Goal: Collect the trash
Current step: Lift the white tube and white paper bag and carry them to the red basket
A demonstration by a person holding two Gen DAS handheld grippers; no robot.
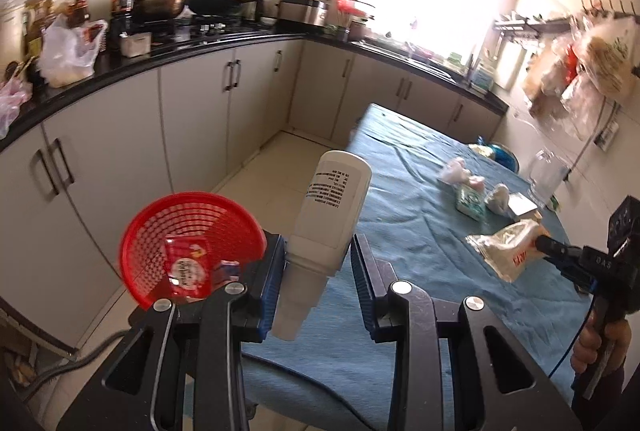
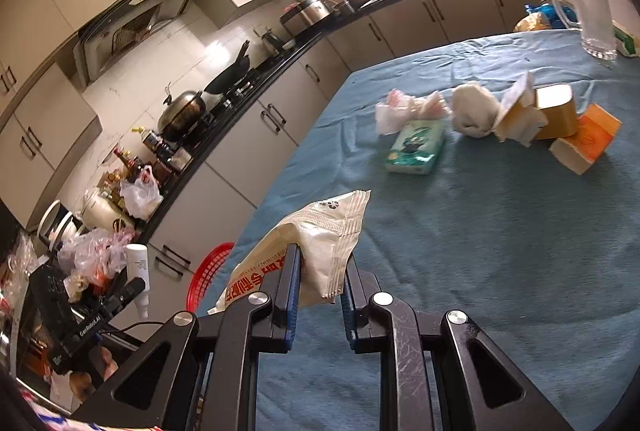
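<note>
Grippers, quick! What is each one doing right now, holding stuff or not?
Left gripper: closed on the white bottle, held by its neck.
Right gripper: closed on the snack wrapper, lifted off the blue tablecloth.

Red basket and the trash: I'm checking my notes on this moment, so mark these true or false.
1. The left gripper holds a white bottle. True.
2. The red basket is empty. False: a red wrapper lies in it.
3. The right gripper holds a green tissue pack. False: it grips a pale snack bag; the tissue pack lies on the blue tablecloth.
4. A glass pitcher stands upright on the table. True.
</note>
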